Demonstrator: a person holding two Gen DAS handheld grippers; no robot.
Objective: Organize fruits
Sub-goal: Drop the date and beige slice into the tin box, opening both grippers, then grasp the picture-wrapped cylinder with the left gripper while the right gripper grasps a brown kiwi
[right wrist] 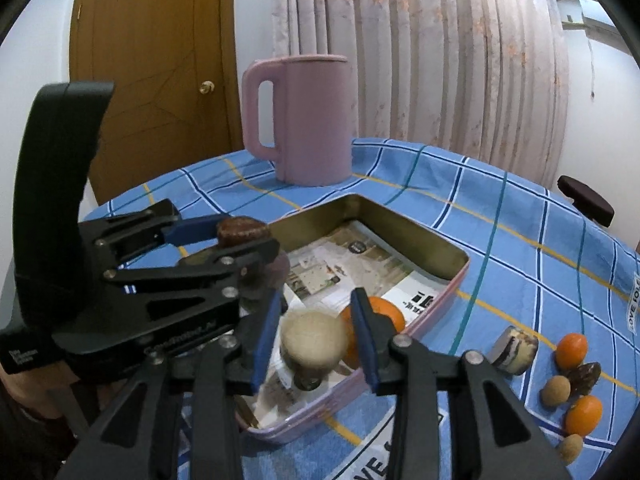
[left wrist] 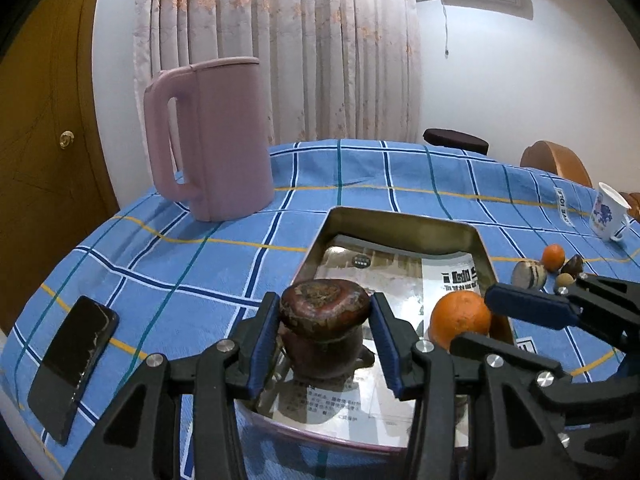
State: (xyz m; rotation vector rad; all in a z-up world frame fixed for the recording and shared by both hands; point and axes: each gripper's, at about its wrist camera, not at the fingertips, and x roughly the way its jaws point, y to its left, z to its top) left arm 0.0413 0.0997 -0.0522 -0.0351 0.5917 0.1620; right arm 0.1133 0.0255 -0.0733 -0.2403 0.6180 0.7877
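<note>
My left gripper (left wrist: pixel 325 334) is shut on a dark brown-red round fruit (left wrist: pixel 325 307), held just above the metal tin (left wrist: pixel 400 222) lined with newspaper. The fruit's reflection shows on the tin floor. An orange (left wrist: pixel 460 320) lies in the tin to the right. In the right wrist view my right gripper (right wrist: pixel 316 338) holds a pale tan round fruit (right wrist: pixel 314 334) between its fingers over the tin (right wrist: pixel 448 300), next to the orange (right wrist: pixel 386 312). The left gripper (right wrist: pixel 240 236) shows there at left with its dark fruit.
Small oranges (right wrist: pixel 571 350), tan balls (right wrist: pixel 555 390), a dark nut (right wrist: pixel 587 378) and a layered round piece (right wrist: pixel 514 350) lie on the blue checked cloth right of the tin. A pink jug (left wrist: pixel 216 136) stands behind. A phone (left wrist: pixel 72 364) lies at left. A cup (left wrist: pixel 608 216) stands at right.
</note>
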